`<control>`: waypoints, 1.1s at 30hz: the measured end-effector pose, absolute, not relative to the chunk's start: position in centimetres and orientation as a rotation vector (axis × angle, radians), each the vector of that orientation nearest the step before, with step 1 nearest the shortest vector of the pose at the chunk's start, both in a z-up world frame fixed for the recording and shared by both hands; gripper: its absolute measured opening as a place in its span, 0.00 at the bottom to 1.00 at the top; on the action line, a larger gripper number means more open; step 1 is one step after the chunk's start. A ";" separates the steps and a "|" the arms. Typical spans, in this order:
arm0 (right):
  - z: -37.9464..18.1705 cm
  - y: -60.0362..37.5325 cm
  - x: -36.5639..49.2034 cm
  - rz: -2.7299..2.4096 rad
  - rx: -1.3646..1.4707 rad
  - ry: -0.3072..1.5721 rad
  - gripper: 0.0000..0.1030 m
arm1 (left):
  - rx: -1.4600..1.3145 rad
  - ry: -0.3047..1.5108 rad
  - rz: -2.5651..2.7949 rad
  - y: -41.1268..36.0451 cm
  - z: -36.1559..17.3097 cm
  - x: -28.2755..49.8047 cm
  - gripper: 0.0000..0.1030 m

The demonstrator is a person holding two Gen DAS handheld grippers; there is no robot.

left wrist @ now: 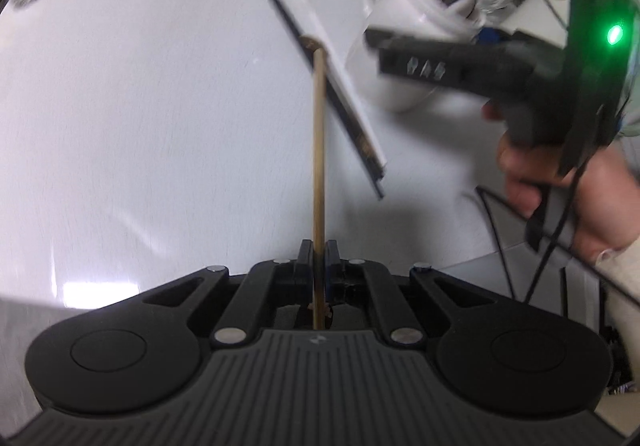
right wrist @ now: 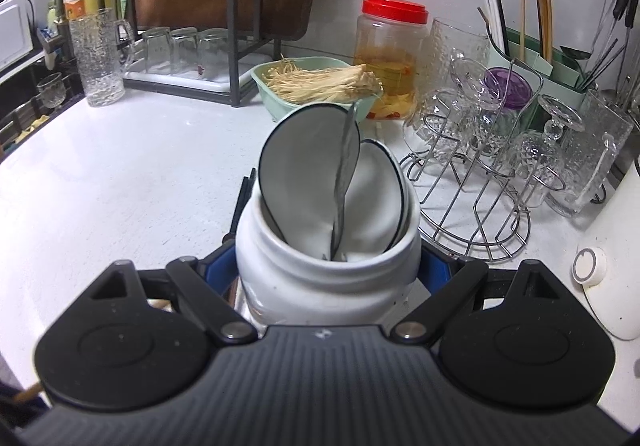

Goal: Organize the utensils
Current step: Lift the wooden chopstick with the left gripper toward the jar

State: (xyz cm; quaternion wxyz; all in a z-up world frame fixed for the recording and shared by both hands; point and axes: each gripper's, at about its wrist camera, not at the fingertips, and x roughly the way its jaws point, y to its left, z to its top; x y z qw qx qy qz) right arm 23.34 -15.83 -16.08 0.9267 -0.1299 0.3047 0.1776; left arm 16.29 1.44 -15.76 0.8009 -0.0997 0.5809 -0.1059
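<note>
Left gripper [left wrist: 319, 258] is clamped tight on 1 wooden chopstick [left wrist: 319, 150], jaws nearly touching each other around its lower end. The chopstick runs straight up the left wrist view; its far tip overlaps the middle of the black and white chopsticks [left wrist: 332, 86], which lie bunched on the white counter [left wrist: 140, 106]. Whether the tip touches them I cannot tell, the view is blurred.

Right gripper [right wrist: 328, 270] grips the white jar [right wrist: 320, 278], blue pads pressed on both sides of its body. Jar sits on the counter, just right of the black and white chopsticks in the left wrist view. Inside the jar: 2 white spoons [right wrist: 296, 174] with dark rims, bowls up, and 1 metal spoon [right wrist: 345, 174] standing between them. A hand [left wrist: 560, 190] holds the right gripper's handle, with a green light lit on its body.

Behind the jar: green basket [right wrist: 264, 82] of pale mushrooms, then a red-lidded jar [right wrist: 392, 46] just right of the basket. Wire glass rack [right wrist: 480, 174] with upturned glasses stands right of the white jar. Green utensil holder [right wrist: 532, 58] with more chopsticks is behind the rack.
</note>
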 end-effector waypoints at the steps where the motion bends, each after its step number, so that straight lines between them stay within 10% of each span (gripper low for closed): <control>1: -16.1 -15.8 23.3 0.361 -0.265 0.625 0.90 | -0.204 1.244 -0.248 1.6 -15.3 16.8 0.05; 33: -16.3 -15.6 23.2 0.326 -0.254 0.617 0.90 | 0.027 1.258 -0.540 2.7 -1.6 29.1 0.05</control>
